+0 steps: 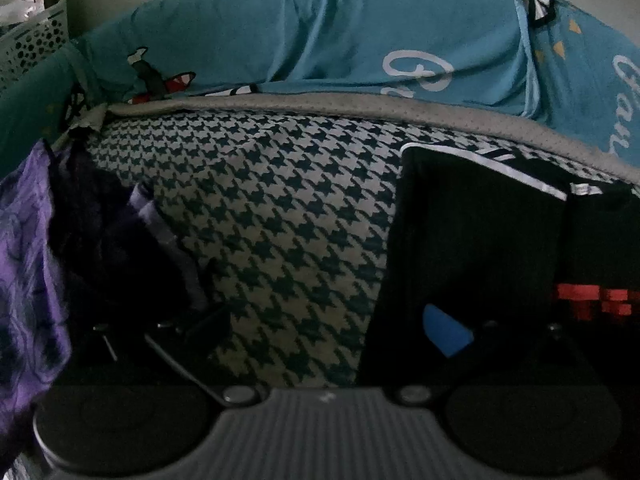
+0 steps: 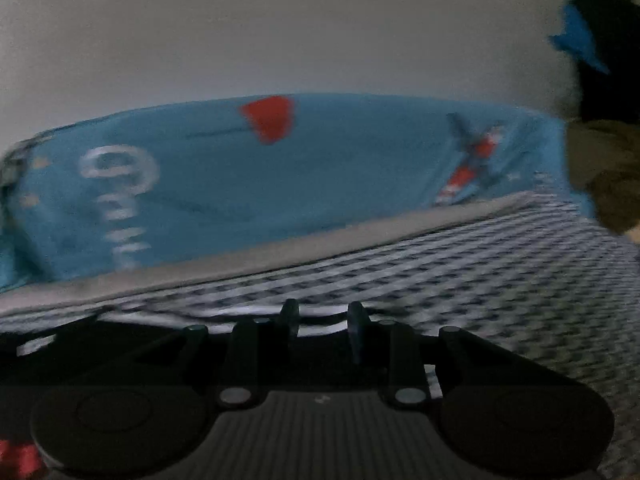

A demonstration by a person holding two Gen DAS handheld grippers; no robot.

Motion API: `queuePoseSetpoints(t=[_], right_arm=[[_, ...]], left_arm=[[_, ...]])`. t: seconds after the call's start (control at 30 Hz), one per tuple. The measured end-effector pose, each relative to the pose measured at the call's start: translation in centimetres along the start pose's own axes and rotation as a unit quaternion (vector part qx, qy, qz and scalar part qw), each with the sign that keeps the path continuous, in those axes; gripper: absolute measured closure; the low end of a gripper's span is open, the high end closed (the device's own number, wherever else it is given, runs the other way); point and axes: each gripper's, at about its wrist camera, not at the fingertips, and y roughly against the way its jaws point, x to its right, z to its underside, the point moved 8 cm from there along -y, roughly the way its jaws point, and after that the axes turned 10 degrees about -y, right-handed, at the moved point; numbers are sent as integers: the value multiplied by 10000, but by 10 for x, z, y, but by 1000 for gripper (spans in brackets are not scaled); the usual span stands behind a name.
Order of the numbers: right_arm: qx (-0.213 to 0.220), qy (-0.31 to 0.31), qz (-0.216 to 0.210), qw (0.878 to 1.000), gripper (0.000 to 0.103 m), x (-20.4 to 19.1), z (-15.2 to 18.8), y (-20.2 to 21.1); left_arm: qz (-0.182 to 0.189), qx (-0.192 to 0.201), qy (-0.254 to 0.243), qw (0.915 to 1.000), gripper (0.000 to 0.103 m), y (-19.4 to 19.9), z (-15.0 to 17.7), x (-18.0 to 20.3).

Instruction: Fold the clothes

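Observation:
A black garment (image 1: 480,232) with white trim and a red print lies on the houndstooth bed cover (image 1: 272,208), right of centre in the left wrist view. My left gripper (image 1: 326,326) stands wide open low over the cover. Its blue-padded right finger (image 1: 444,332) is over the black garment's edge, and its dark left finger is beside a purple garment (image 1: 28,272). In the blurred right wrist view, my right gripper (image 2: 324,322) has its fingers drawn close together at the white-trimmed edge of the black garment (image 2: 120,344). It seems to pinch that edge.
A teal printed pillow or blanket (image 1: 320,32) runs along the far side of the bed, with a pale wall (image 2: 280,32) behind. A perforated basket (image 1: 36,40) stands at the far left. Olive-brown cloth (image 2: 604,168) and a dark and blue shape (image 2: 588,36) sit at the right edge.

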Motion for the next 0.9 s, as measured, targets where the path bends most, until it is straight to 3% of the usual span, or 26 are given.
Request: queuePoseSetpoints(t=[0.1,0.27,0.5,0.67,0.73,0.9], right_arm=[[-405,29,-778,9961,77,-32,16,7],[-874,151,-1644,9824,77,-86,46,21],[-1510,321,-2819,9469,76,-159,87,46],[-1895,332,-3157,9292,75,-189,112,53],[-2014,350,-3147,9269,69,-197,122,52],[-2132,304,-3192,9229,67,-211,135,51]], left_arm=[[-50,11,-91,9999,0,1,2,-2],[28,-13,-150,9999,0,2,6,-8],[133,-18,-290,9995,0,8,13,-12],[179,-12,-352,9992,0,10,17,-16],[201,-20,-354,9992,0,11,19,-18],[249,-36,-317,9992,0,12,22,-24]])
